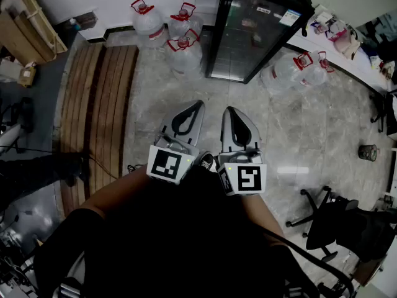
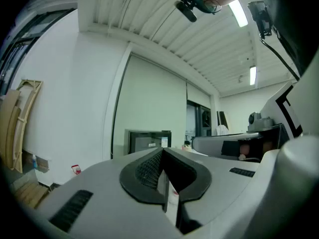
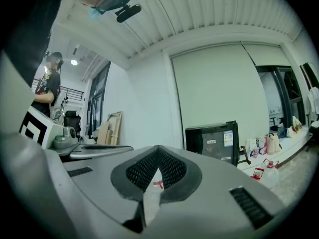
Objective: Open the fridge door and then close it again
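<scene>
The black fridge [image 1: 254, 30] with a glass door stands against the far wall, and its door is shut. It also shows in the left gripper view as the fridge [image 2: 147, 142] and in the right gripper view as the fridge [image 3: 213, 142], some way off. My left gripper [image 1: 196, 106] and right gripper [image 1: 230, 112] are held side by side close to my body, well short of the fridge. Both point toward it. On each gripper [image 2: 162, 151] [image 3: 158, 148] the jaws meet at the tips with nothing between them.
Large water jugs [image 1: 180, 42] stand left of the fridge and more jugs [image 1: 299, 68] to its right. A wooden slatted platform [image 1: 99, 104] lies on the floor at left. An office chair [image 1: 338, 225] is at lower right, a cluttered counter [image 1: 347, 51] at upper right.
</scene>
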